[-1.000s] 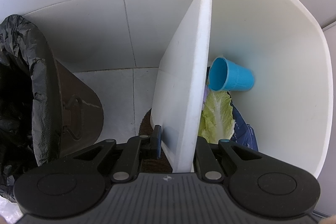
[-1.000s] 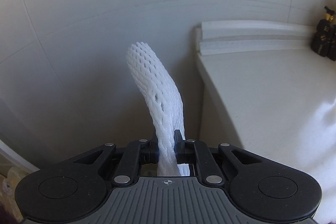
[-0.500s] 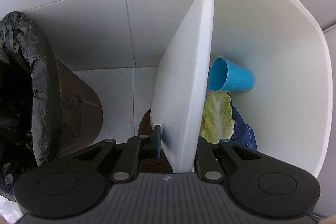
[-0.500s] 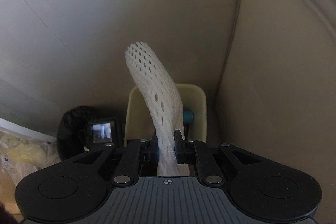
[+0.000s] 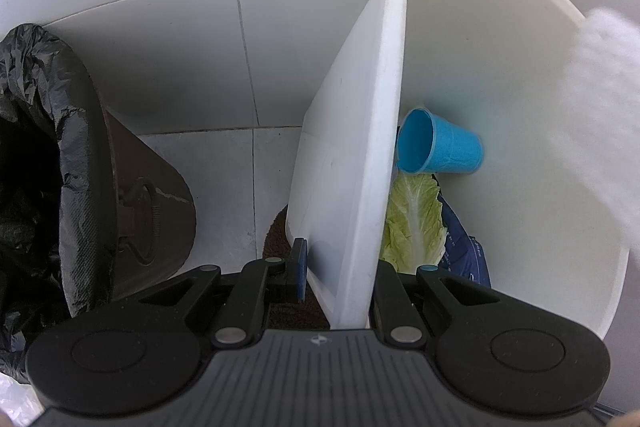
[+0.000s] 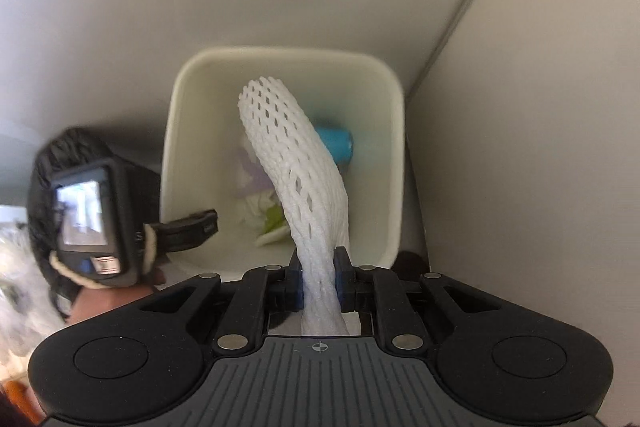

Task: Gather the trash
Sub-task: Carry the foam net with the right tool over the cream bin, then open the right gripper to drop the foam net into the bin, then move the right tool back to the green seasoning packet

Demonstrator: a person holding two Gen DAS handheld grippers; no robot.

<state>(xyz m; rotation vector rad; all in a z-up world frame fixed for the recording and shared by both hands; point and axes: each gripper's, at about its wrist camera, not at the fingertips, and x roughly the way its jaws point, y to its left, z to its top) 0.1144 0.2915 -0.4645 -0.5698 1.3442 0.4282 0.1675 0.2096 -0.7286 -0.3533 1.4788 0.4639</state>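
A white foam fruit net [image 6: 298, 187] is pinched near its lower end between the two blue-padded fingers [image 6: 295, 281] of the right gripper [image 6: 318, 281], which are drawn almost together with only the squeezed mesh between them. The net is curved upward from the grip and is seen over the open mouth of a white plastic bin [image 6: 390, 163], above the contents inside. In the left wrist view the same net is shown as a blurred white shape [image 5: 600, 99] at the right edge, over the bin's far rim.

The near wall of the white plastic bin [image 5: 360, 147] is clamped between the fingers of the left gripper [image 5: 340, 277], one blue pad [image 5: 298, 269] being pressed on the outside face and the other finger set inside; the jaws are nearly closed on the thin wall. Inside the bin, a blue plastic cup [image 5: 440, 147] is laid on its side, with a cabbage leaf [image 5: 414, 223] just below it and a dark blue wrapper [image 5: 466, 247] beside the leaf.

To the left, a brown bin lined with a black bag [image 5: 44, 155] is stood on the white tiled floor [image 5: 224, 167].
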